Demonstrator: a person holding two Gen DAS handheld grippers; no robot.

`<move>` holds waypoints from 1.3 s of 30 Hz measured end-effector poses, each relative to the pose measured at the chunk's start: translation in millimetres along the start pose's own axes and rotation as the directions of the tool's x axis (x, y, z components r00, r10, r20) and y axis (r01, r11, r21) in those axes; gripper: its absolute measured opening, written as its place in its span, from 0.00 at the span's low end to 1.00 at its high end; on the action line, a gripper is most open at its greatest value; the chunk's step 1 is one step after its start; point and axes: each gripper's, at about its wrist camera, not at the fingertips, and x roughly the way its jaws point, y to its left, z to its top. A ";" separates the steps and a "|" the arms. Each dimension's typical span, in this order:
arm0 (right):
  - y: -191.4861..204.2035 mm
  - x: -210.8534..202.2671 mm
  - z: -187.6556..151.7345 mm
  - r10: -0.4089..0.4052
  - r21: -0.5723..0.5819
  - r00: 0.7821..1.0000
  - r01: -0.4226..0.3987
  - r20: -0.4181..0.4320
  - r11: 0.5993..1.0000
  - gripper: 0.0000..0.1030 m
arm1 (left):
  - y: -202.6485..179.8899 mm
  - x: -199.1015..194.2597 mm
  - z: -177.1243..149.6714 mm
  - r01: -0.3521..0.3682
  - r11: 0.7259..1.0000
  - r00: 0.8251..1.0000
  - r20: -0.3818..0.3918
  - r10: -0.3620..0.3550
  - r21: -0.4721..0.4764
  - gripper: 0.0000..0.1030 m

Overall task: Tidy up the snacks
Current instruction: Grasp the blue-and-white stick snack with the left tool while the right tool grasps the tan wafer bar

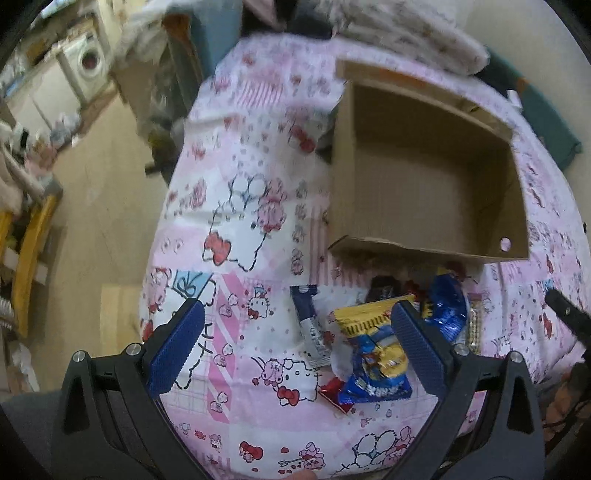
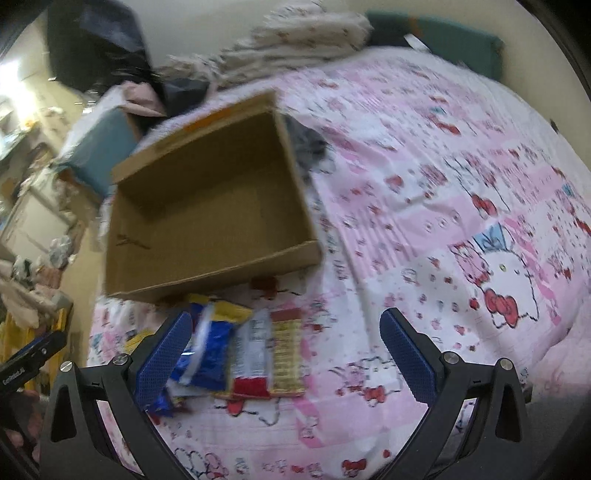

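An open, empty cardboard box (image 1: 424, 184) lies on a pink cartoon-print bedsheet (image 1: 251, 236); it also shows in the right wrist view (image 2: 207, 206). A pile of snack packets lies in front of it: a yellow-and-blue packet (image 1: 373, 354), a blue packet (image 1: 447, 310), a dark blue stick packet (image 1: 310, 321). In the right wrist view I see a blue packet (image 2: 210, 354), a white-and-red packet (image 2: 253, 358) and a yellow cracker pack (image 2: 288, 354). My left gripper (image 1: 295, 347) is open above the snacks. My right gripper (image 2: 284, 350) is open above the pile.
Folded blankets (image 1: 406, 33) and a teal cushion (image 2: 436, 40) lie at the bed's far end. The bed's left edge drops to a wooden floor (image 1: 99, 206) with a washing machine (image 1: 88, 62) and clutter beyond. The other gripper's tip (image 1: 569, 314) shows at the right.
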 end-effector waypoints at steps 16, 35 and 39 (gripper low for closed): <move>-46.3 79.7 3.6 0.070 0.234 0.953 0.000 -0.293 0.972 0.69 | 39.6 73.6 4.0 -0.005 0.960 0.984 -0.172 -0.046 -0.281 0.82; 33.6 126.4 -25.5 -0.162 -0.176 0.910 0.101 -0.382 0.979 0.31 | 12.4 119.6 -11.6 -0.037 0.988 0.952 -0.307 -0.011 -0.150 0.52; 28.0 119.2 -19.1 -0.089 -0.100 0.921 0.055 -0.378 0.993 0.27 | 4.1 124.4 -14.9 -0.045 0.993 0.949 -0.314 0.010 -0.105 0.14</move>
